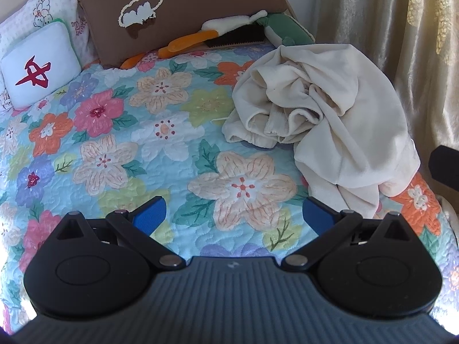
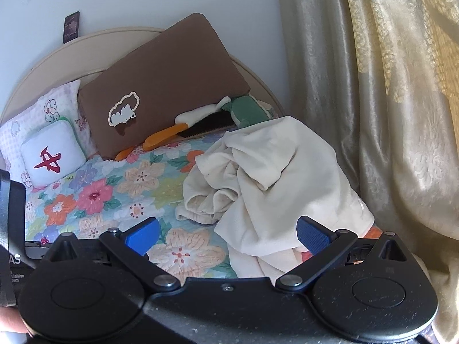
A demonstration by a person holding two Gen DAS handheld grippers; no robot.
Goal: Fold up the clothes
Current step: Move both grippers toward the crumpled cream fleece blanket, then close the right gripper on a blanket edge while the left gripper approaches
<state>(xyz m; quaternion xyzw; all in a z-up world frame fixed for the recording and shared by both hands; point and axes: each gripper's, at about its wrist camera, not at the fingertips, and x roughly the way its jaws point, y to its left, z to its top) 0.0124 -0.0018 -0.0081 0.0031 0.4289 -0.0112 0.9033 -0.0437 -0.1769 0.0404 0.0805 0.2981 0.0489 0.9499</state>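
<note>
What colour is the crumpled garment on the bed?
Plain cream, no print. The garment shows best in the left wrist view, lying bunched on the floral quilt.

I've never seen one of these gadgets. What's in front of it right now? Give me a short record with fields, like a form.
Setting: bed with floral quilt, curtain on the right
Garment: cream garment, crumpled in a heap on the quilt's right side, unfolded
Left gripper: open, empty, over bare quilt
Right gripper: open, empty, near the garment's edge
At the headboard: brown pillow, white cushion with red character, plush toys
Folding: not begun
</note>
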